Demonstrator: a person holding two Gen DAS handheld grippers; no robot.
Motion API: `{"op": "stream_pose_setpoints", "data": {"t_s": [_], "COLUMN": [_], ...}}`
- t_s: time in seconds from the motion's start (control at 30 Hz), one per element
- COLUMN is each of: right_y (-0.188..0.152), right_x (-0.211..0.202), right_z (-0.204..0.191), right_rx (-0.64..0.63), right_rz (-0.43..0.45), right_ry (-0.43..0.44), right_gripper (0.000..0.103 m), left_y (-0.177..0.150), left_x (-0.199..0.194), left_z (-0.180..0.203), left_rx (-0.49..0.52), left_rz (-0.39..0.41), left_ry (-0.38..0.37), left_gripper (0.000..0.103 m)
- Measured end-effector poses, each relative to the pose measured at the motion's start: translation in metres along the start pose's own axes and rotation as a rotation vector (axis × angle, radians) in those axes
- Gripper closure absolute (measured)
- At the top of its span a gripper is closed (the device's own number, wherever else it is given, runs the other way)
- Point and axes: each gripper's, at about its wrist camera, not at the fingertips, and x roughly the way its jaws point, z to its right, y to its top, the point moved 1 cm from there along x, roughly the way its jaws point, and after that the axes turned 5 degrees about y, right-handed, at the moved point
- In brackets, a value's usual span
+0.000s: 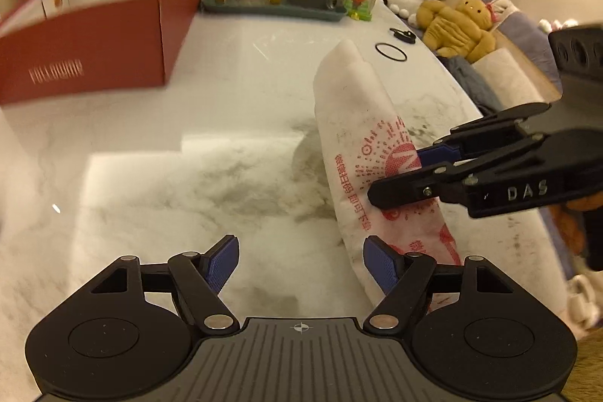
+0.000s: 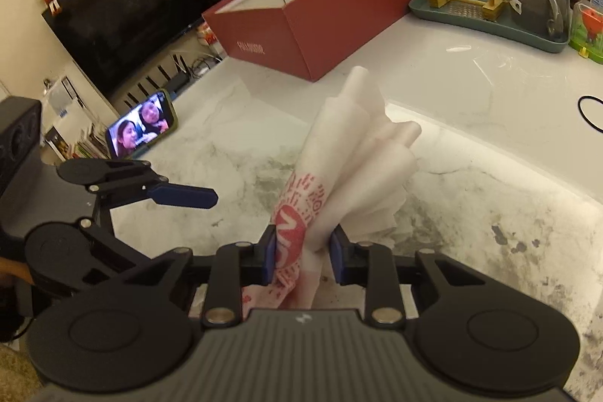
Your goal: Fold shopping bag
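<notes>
The shopping bag (image 1: pixel 354 138), white with red print, is gathered into a long narrow strip that runs away from me over the marble table (image 1: pixel 169 176). My right gripper (image 2: pixel 303 251) is shut on the bag (image 2: pixel 339 153) near its printed end, and the plastic fans out beyond the blue pads. In the left wrist view the right gripper (image 1: pixel 403 168) reaches in from the right across the strip. My left gripper (image 1: pixel 301 259) stands open just left of the strip's near end, with nothing between its fingers. One of its fingers (image 2: pixel 184 195) shows at the left in the right wrist view.
A red open box (image 1: pixel 86 36) stands at the back left. A green tray (image 1: pixel 271 8) with a wooden rack and glassware sits behind. A black ring (image 1: pixel 391 52) lies near the table's right edge, with a sofa and a plush toy (image 1: pixel 456 25) beyond. A phone (image 2: pixel 141 127) leans at the left edge.
</notes>
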Motion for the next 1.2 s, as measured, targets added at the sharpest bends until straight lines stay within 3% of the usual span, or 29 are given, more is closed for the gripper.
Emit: {"op": "stream_pose_setpoints", "data": {"t_s": [0.1, 0.2, 0.3, 0.4, 0.5, 0.57, 0.6, 0.63, 0.7, 0.77, 0.9, 1.03, 1.2], "right_y": [-0.005, -0.009, -0.010, -0.013, -0.014, -0.015, -0.015, -0.015, -0.014, -0.014, -0.014, -0.013, -0.013], "right_x": [0.005, 0.010, 0.009, 0.007, 0.004, 0.004, 0.004, 0.004, 0.005, 0.003, 0.003, 0.005, -0.015], "right_z": [0.002, 0.009, 0.012, 0.011, 0.017, 0.019, 0.019, 0.017, 0.013, 0.008, 0.004, 0.005, 0.013], "right_rx": [-0.004, 0.039, 0.046, 0.022, 0.049, 0.055, 0.053, 0.034, -0.011, -0.039, -0.044, 0.002, 0.047], "right_rz": [-0.025, -0.018, -0.005, 0.007, 0.040, 0.038, 0.037, 0.025, -0.005, -0.014, -0.013, -0.022, 0.034], "right_ry": [-0.003, 0.019, 0.060, 0.105, 0.167, 0.207, 0.225, 0.208, 0.163, 0.159, 0.169, 0.160, 0.161], "right_gripper": [0.076, 0.077, 0.077, 0.077, 0.078, 0.078, 0.078, 0.078, 0.078, 0.078, 0.078, 0.073, 0.059], "left_y": [-0.002, -0.004, -0.002, 0.007, 0.009, 0.007, 0.006, 0.005, 0.003, 0.001, -0.002, -0.003, -0.001], "left_x": [0.010, 0.011, 0.018, 0.030, 0.039, 0.040, 0.041, 0.040, 0.040, 0.040, 0.039, 0.033, 0.021], "left_z": [0.002, 0.000, -0.006, -0.012, -0.004, 0.001, 0.003, 0.003, 0.000, -0.005, -0.006, 0.000, 0.003], "left_rx": [0.048, 0.008, -0.055, -0.117, -0.048, -0.009, 0.009, 0.007, -0.028, -0.079, -0.090, -0.058, -0.065], "left_rz": [-0.069, -0.036, -0.018, -0.043, -0.028, -0.005, 0.006, 0.011, 0.005, -0.016, -0.023, -0.009, 0.052], "left_ry": [-0.072, -0.199, -0.249, -0.358, -0.432, -0.430, -0.429, -0.419, -0.439, -0.464, -0.464, -0.393, -0.296], "left_gripper": [0.029, 0.029, 0.029, 0.029, 0.029, 0.033, 0.041, 0.043, 0.043, 0.043, 0.046, 0.063, 0.081]}}
